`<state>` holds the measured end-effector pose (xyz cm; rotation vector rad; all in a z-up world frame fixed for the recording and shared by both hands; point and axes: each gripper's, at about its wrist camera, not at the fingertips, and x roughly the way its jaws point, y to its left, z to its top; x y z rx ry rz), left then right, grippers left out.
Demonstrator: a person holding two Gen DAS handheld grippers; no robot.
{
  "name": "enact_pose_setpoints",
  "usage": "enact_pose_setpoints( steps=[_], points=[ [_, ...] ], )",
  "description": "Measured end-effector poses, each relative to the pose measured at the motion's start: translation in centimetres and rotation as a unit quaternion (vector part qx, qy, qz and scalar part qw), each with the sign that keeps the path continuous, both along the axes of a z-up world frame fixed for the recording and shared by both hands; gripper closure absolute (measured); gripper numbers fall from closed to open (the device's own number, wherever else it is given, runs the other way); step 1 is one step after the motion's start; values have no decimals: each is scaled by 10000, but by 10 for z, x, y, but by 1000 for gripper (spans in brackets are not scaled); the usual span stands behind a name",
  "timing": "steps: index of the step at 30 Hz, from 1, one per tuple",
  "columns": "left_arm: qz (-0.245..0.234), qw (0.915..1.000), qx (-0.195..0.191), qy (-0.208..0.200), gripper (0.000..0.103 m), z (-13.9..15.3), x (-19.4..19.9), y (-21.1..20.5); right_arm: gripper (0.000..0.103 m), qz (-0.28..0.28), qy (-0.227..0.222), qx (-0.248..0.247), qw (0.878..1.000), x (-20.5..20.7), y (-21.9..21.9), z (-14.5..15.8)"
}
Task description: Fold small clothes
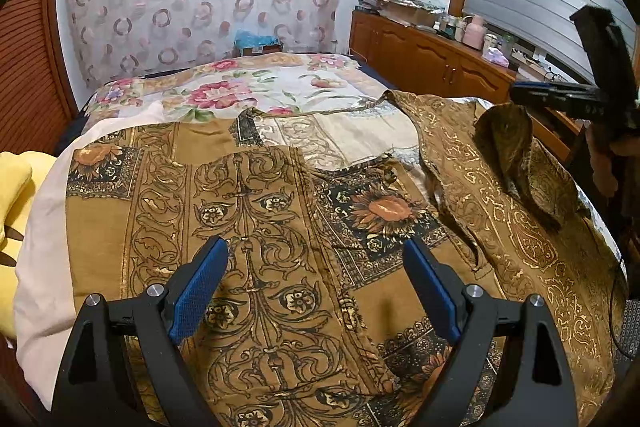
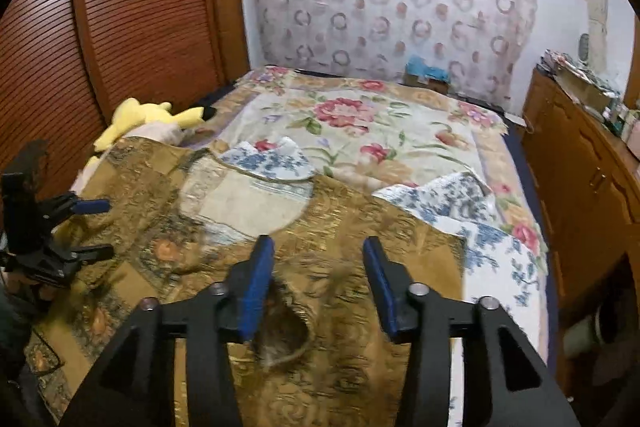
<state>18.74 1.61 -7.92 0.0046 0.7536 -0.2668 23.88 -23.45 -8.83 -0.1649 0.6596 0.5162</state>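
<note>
Garment (image 1: 256, 211) on bed (image 1: 248, 83): thin, limp, light; take by hem corners. Left tool (image 1: 316, 287) and right tool (image 2: 316, 287) both agape, empty.

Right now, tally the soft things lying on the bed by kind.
Brown patterned garment: 1
Blue floral cloth: 1
Floral bedspread: 1
Yellow plush toy: 1
Total: 4

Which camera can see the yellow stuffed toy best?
The right wrist view. There the yellow stuffed toy lies at the bed's far left beside the wooden wardrobe, its shape showing clearly. The left wrist view catches only a plain yellow patch at its left edge, cut off by the frame.
</note>
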Motion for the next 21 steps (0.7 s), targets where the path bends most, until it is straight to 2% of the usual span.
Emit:
enact_pose_setpoints(
  steps=[7, 11, 15, 19, 21],
  points=[
    [8, 10000, 5, 3, 13, 0, 0, -2, 50, -688, 122, -257, 9972, 20, -20, -17],
    [20, 10000, 27, 1, 13, -1, 0, -1, 50, -1093, 558, -521, 9911, 48, -27, -41],
    [58, 10000, 49, -2, 13, -1, 1, 0, 50, -1157, 955, -525, 9873, 78, -30, -60],
    [146, 9999, 72, 30, 13, -1, 5, 3, 50, -1033, 1048, -508, 9878, 99, -27, -61],
    [209, 9997, 87, 18, 13, 1, 6, 5, 57, -887, 1053, -558, 9889, 108, -21, -60]
  ],
)
